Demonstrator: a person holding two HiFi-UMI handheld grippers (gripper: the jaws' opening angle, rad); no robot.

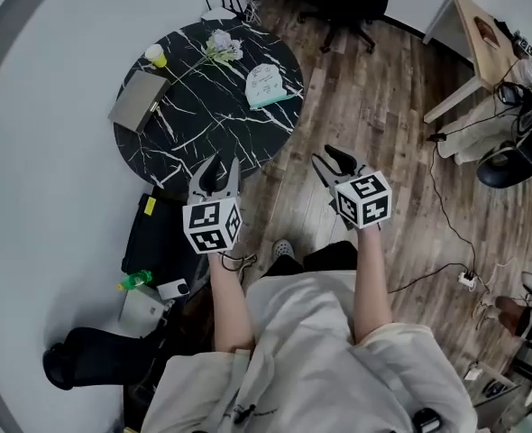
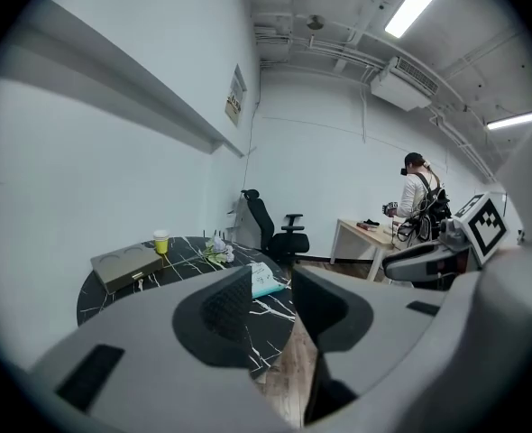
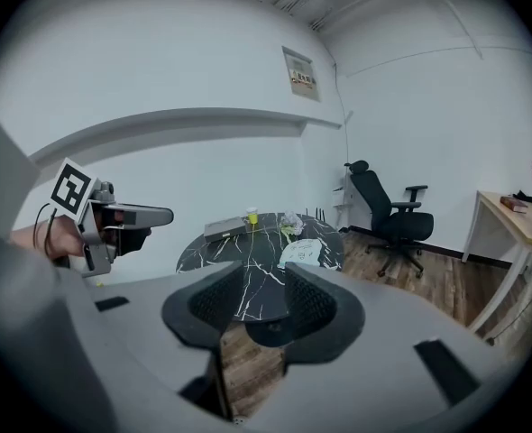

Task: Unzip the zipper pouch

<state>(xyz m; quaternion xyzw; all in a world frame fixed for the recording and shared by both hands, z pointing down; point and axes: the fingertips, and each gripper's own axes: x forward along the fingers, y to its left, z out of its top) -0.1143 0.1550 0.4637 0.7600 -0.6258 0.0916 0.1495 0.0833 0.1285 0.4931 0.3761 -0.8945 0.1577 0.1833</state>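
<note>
1. Round marble-topped desk [image 1: 210, 108]: black with white veining.
2. Flat zipper pouch [image 1: 268, 87]: white, pale teal edge.
3. Small cup [image 1: 155, 55]: yellow.
4. Flat rectangular box [image 1: 138, 100]: grey-beige.
5. Plank floor [image 1: 374, 115]: brown wood grain.
6. Left gripper [image 1: 219, 170], right gripper [image 1: 334, 161]: cubes with black-and-white square markers.

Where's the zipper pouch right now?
In the head view the zipper pouch lies at the right edge of the round black table, close to the flowers.
</note>
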